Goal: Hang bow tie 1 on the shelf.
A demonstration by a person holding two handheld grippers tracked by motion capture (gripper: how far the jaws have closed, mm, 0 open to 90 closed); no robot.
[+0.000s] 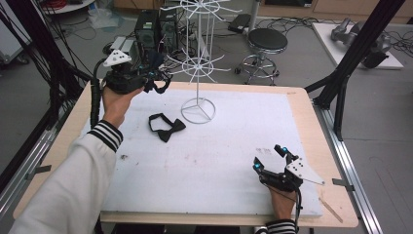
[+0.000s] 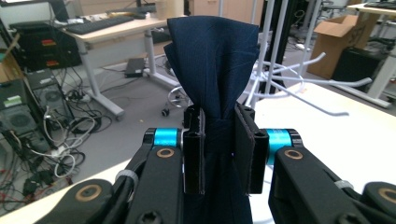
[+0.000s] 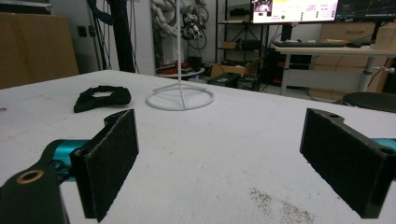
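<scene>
My left gripper [image 1: 152, 74] is raised over the table's far left corner, shut on the knot of a dark navy bow tie [image 1: 157, 62]. In the left gripper view the navy bow tie [image 2: 212, 56] fans out above the gripper [image 2: 219, 149], with its strap hanging below. A white wire rack [image 1: 198, 63] with spoke arms stands just right of that gripper, its ring base on the white mat. A black bow tie [image 1: 166, 127] lies flat on the mat beside the base. My right gripper [image 1: 269, 157] rests open at the near right, nothing between its pads [image 3: 112, 163].
The white mat [image 1: 219, 161] covers most of the wooden table. The rack base [image 3: 180, 99] and the black bow tie [image 3: 102, 98] lie ahead of the right gripper. A stool [image 1: 265, 46], computer towers and cables stand on the floor beyond the far edge.
</scene>
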